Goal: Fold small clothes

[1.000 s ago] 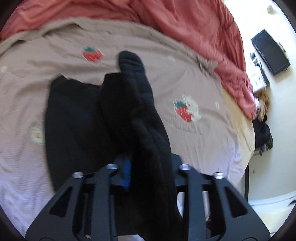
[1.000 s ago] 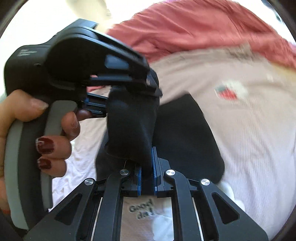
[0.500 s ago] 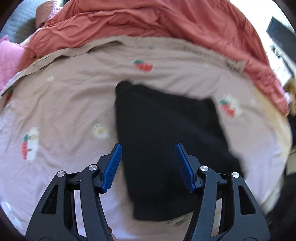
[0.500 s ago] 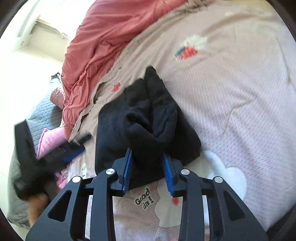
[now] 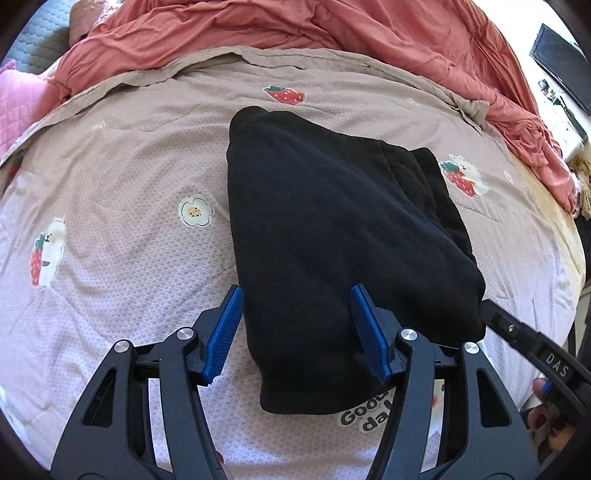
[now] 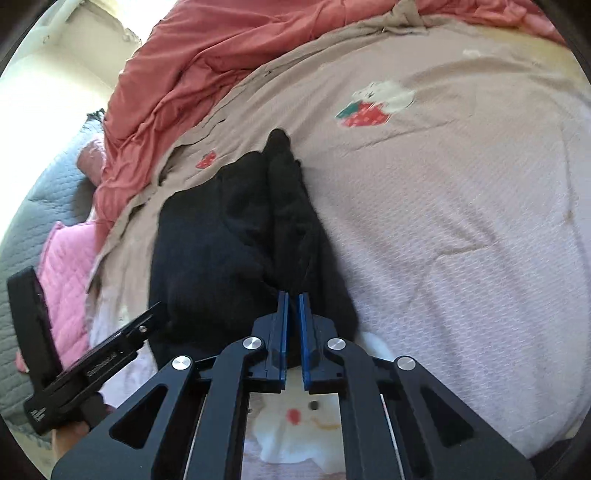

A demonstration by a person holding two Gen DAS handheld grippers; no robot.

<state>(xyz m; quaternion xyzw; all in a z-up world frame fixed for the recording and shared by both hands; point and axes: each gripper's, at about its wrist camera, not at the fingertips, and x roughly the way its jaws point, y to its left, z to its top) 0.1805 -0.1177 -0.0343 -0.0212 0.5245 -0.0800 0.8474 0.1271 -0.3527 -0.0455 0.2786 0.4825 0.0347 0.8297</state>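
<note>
Now a folded black garment lies on the strawberry-print bedspread.
Left gripper hovers over its near edge, blue pads apart, gripping nothing. Right gripper is pinched together on the garment's near corner; red duvet bunched behind.

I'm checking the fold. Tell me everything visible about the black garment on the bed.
The black garment is soft, matte, fleece-like cloth, folded into a rough wedge with layered edges along one side. It lies flat on the printed bedspread. The left gripper stands open over its near end; the right gripper is shut at its near edge.
</note>
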